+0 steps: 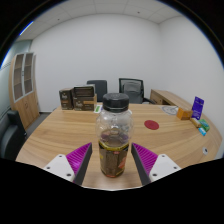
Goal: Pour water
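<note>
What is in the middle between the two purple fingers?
A clear bottle with a black cap stands on the wooden table between the open gripper fingers, gaps either side, seen in the gripper view.

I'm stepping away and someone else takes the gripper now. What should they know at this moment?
Gripper: open, not pressing on anything.
Bottle: upright on the table between the fingers, a gap at each side, black cap on, dark liquid low in it.
Red coaster lies beyond, to the right. No cup to pour into can be made out.
Done: gripper lined up on the bottle.
Left: close on it, lift, pour.
</note>
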